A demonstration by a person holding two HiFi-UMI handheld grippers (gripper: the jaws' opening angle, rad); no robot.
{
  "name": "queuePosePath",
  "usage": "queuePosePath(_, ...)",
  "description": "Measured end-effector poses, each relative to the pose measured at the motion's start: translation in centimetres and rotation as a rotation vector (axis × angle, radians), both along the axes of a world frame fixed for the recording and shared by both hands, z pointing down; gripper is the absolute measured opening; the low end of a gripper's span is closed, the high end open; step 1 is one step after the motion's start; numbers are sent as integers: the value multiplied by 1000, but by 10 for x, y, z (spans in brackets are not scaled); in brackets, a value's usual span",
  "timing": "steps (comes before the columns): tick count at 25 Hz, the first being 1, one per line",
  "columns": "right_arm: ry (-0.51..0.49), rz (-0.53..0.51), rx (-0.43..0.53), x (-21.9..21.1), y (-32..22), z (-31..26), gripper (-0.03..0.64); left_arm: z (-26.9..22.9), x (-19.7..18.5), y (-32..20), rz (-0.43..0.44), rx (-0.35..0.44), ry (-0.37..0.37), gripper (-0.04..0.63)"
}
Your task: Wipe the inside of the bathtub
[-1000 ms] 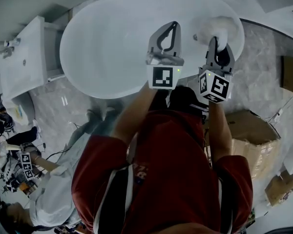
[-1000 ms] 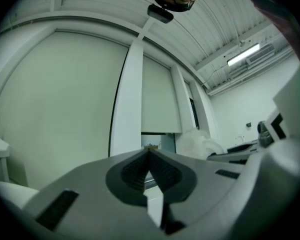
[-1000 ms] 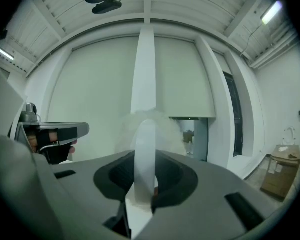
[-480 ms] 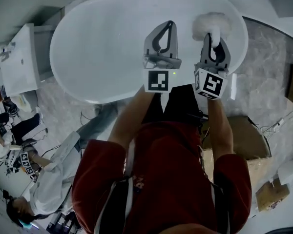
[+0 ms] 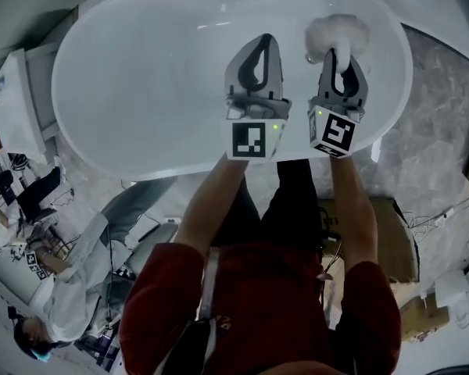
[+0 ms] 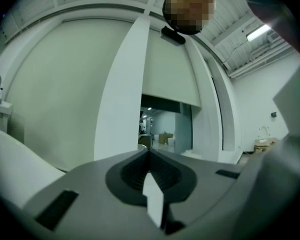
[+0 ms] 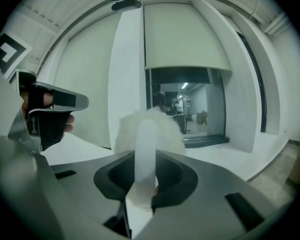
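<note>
Left hand-held gripper (image 5: pixel 264 41), clenched, and right hand-held gripper (image 5: pixel 342 59), grasping the brush (image 5: pixel 331 31), have advanced over the bathtub (image 5: pixel 141 92).

Head view: steeply down over bathtub (image 5: pixel 141 92), left tool (image 5: pixel 263 41), right tool (image 5: pixel 342 53). Tool views: close along own jaws, facing the wall (image 6: pixel 65 84). Right tool view also takes in left tool.

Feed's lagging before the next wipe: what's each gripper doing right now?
Left gripper: shut, empty.
Right gripper: shut on the fluffy white brush by its handle.
</note>
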State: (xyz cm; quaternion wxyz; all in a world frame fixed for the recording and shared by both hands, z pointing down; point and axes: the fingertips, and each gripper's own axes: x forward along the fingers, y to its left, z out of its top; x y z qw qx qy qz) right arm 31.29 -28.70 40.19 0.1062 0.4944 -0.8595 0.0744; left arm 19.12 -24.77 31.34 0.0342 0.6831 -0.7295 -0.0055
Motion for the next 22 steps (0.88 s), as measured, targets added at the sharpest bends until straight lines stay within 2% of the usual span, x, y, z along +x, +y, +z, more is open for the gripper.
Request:
queuePosePath(4,14,24,-50,-8,-17,77,92,73,-5,-11,-10,-55,12,15)
queuePosePath(9,45,90,-111,-16,-37,177,92,161,-27,-20,-36,-72,27,15)
queuePosePath(14,78,175,-199,-20,-52,277,92,238,-50,-24,-27,-99,24,15)
queuePosePath(19,159,145,-202,-51,-43,360,92,305,-78,-6,-26,-117,46,15)
queuePosePath(22,190,114,-209,-53,-39,410,92,345,-72,-1,-12,-126,57,15)
